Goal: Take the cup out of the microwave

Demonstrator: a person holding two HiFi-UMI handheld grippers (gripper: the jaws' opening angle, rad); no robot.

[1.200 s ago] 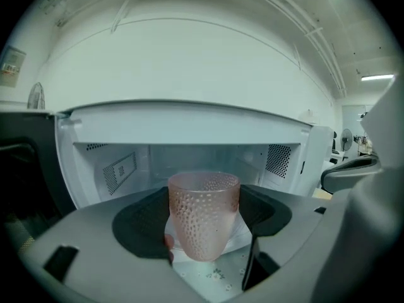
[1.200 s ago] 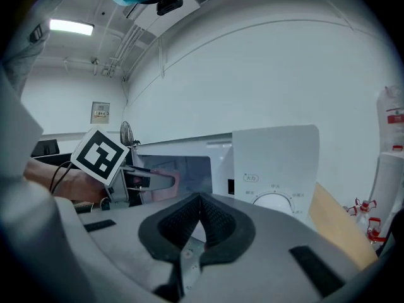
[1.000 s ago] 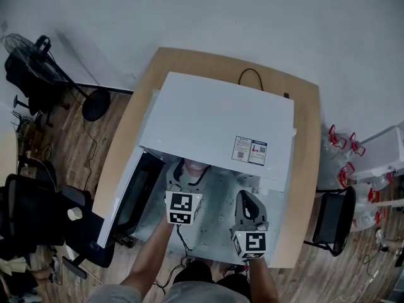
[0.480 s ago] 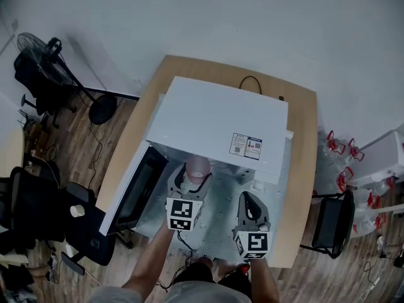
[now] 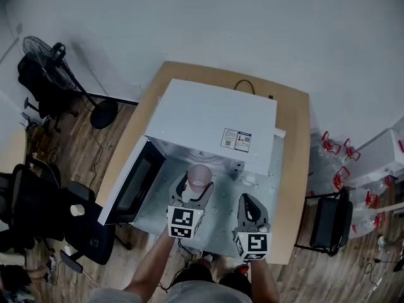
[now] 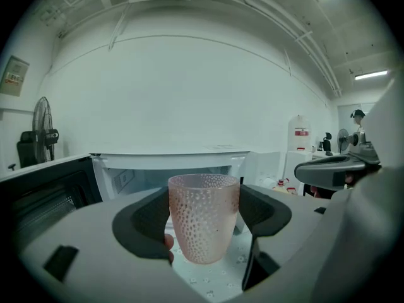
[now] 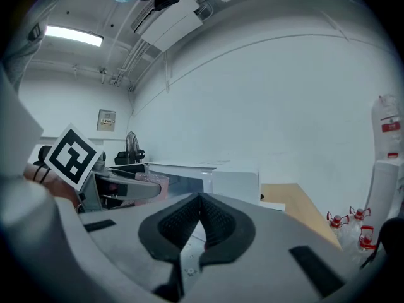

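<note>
**Operator:** Where is the cup?

**Spotter:** In your left gripper (image 5: 196,186). The pink dimpled cup (image 5: 199,175) stands upright between its two dark pads. They press on its left and right sides, so the jaws are spread only as wide as the cup's body.

**Operator:** Is it inside the microwave?

**Spotter:** No, it is outside, just in front of the open mouth of the white microwave (image 5: 211,115). It sits over the patterned cloth (image 5: 218,223) that covers the front part of the wooden table (image 5: 298,163). The microwave door (image 5: 134,185) is swung wide open to your left, out past the table's left edge.

**Operator:** Does the cup touch the cloth?

**Spotter:** You cannot tell from these views (the left gripper view shows its base low over the cloth's print, but contact is unclear).

**Operator:** And my right gripper?

**Spotter:** Your right gripper (image 5: 250,208) hangs just beside the left one, to its right, near the table's front edge. Its jaws are pressed together, pad against pad, with nothing between them. It is apart from both the cup and the microwave.

**Operator:** What else is around?

**Spotter:** A black cable (image 5: 245,84) loops at the table's back edge behind the microwave. A standing fan (image 5: 43,50) is on the floor well off to your left.
</note>
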